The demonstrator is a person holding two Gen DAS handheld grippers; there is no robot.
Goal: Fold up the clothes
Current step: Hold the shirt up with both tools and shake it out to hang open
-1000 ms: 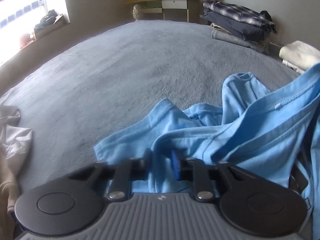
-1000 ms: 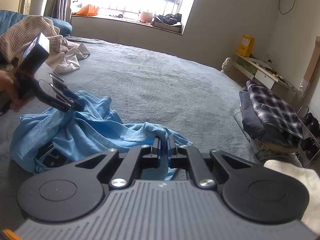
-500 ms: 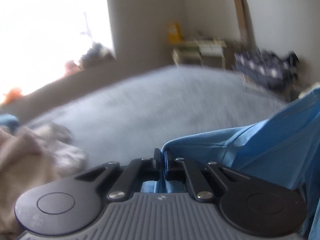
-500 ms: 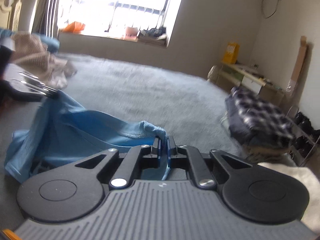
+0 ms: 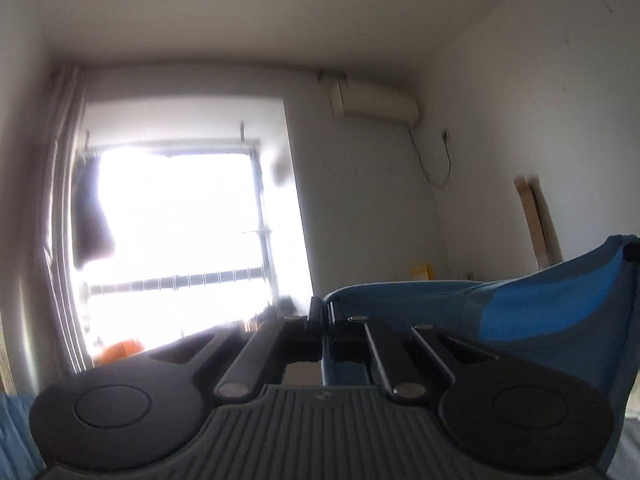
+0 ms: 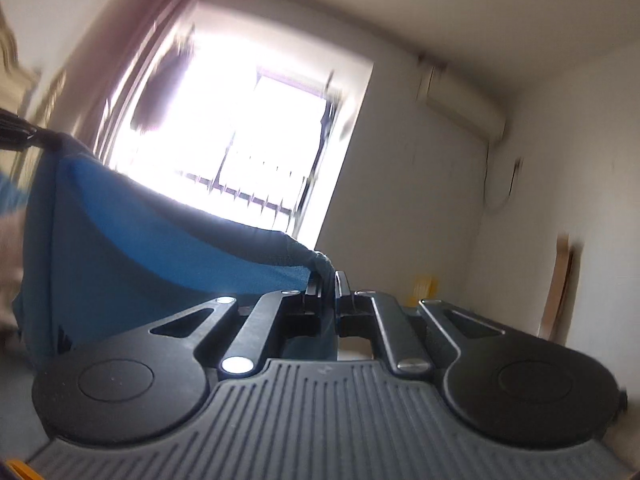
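Left wrist view: the left hand-held gripper (image 5: 325, 312) is pinched tight on the soft blue cotton shirt (image 5: 552, 304), which stretches to the right of the frame. The right hand-held gripper (image 6: 329, 280) pinches its other end, cloth running left.
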